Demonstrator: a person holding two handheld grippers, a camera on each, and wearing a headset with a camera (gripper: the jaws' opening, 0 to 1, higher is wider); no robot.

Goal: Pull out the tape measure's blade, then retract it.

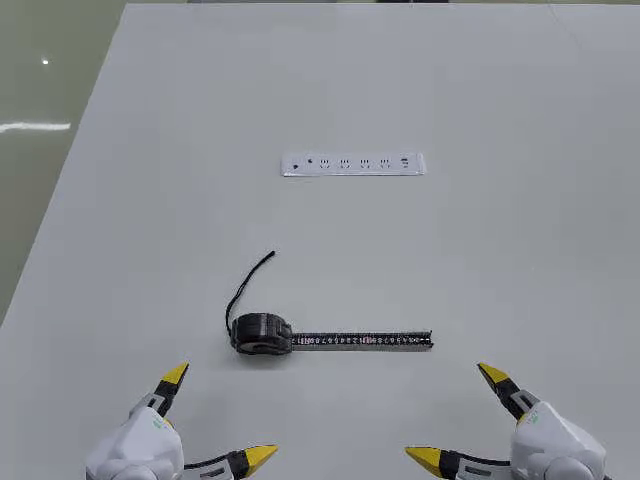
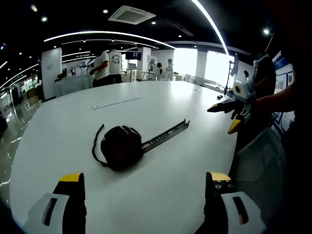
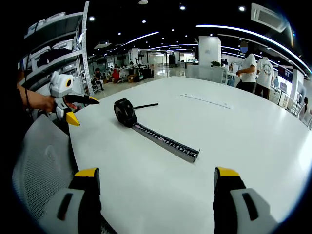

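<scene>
Tape measure [image 1: 262,334] lies mid-table [image 1: 500,200], blade [image 1: 362,341] extended rightward and flat. Left gripper [image 1: 220,413] and right gripper [image 1: 455,413] are both spread and empty, apart from it. Judged: pull-out done, retraction pending. Next move calls for steadying the case and guiding the blade in.

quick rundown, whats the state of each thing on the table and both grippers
tape measure: resting on the table, not held
blade: pulled out, lying flat
strap: loose on the table
left gripper: open, empty
right gripper: open, empty
power strip: lying flat, nothing plugged in
</scene>
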